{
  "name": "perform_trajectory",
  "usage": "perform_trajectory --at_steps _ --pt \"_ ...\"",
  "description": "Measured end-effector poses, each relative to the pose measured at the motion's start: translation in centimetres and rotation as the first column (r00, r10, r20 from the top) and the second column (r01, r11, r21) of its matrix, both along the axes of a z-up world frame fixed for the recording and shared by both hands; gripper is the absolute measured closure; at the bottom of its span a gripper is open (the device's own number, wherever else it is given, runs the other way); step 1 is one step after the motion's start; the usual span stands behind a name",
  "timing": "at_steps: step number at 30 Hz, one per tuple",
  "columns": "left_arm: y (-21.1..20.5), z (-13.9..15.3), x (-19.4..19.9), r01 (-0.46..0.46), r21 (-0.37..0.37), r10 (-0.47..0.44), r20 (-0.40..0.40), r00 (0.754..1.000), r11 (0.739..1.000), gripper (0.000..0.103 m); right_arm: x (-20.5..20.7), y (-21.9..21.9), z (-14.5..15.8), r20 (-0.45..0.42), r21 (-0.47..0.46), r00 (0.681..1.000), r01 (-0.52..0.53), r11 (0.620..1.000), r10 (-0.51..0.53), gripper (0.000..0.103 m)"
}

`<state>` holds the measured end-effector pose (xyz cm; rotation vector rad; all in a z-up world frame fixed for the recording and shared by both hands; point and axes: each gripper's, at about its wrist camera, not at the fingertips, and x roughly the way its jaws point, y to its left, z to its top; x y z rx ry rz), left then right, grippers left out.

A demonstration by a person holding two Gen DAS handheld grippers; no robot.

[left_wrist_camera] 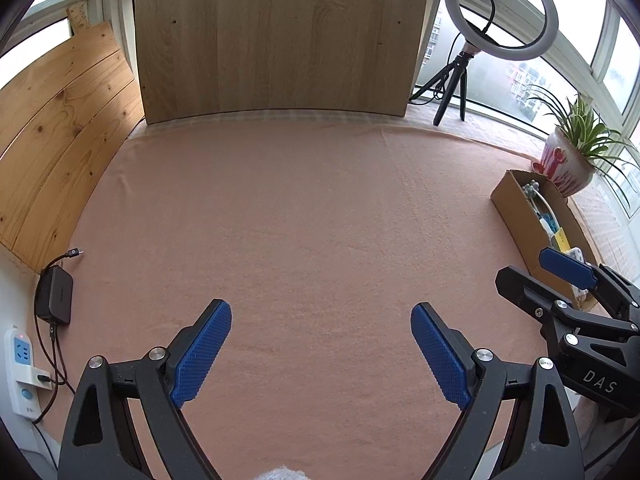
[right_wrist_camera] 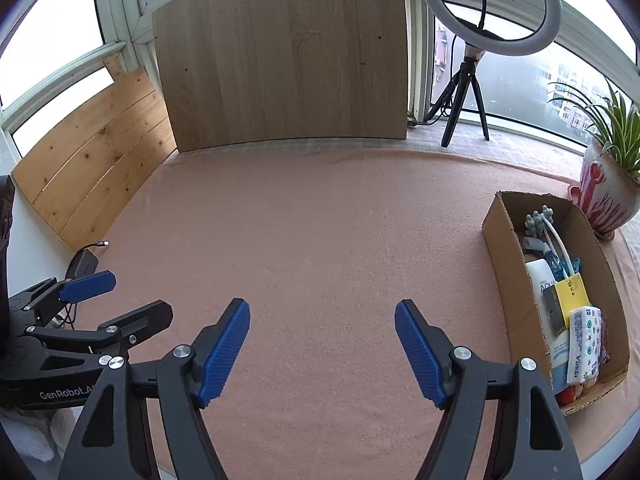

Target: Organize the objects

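Note:
A cardboard box [right_wrist_camera: 502,248] stands at the right of the pink cloth; it also shows in the left wrist view [left_wrist_camera: 510,196]. It holds several items: a tissue pack [right_wrist_camera: 585,344], a yellow card [right_wrist_camera: 574,292], a white tube [right_wrist_camera: 540,280] and a grey toy [right_wrist_camera: 540,218]. My left gripper [left_wrist_camera: 320,348] is open and empty above the bare cloth. My right gripper [right_wrist_camera: 322,344] is open and empty, left of the box. Each gripper shows at the edge of the other's view, the right one [left_wrist_camera: 560,280] and the left one [right_wrist_camera: 104,296].
A ring light on a tripod [right_wrist_camera: 468,92] and a potted plant [right_wrist_camera: 608,196] stand at the back right. A wooden board [right_wrist_camera: 284,64] leans at the back, pine planks [left_wrist_camera: 60,140] at the left. A black charger [left_wrist_camera: 54,296] and power strip [left_wrist_camera: 22,372] lie at the left edge.

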<state>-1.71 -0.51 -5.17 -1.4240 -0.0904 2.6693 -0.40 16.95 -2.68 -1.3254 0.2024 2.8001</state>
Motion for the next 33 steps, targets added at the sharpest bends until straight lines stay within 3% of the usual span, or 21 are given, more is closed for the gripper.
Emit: perform_trajectory --at_steps 33 --pt "-0.71 0.58 -0.49 -0.008 0.003 0.008 0.001 1.0 1.0 0.01 0.7 0.45 -0.34 0.004 -0.01 0.999 0.042 0.999 -0.042 0.031"
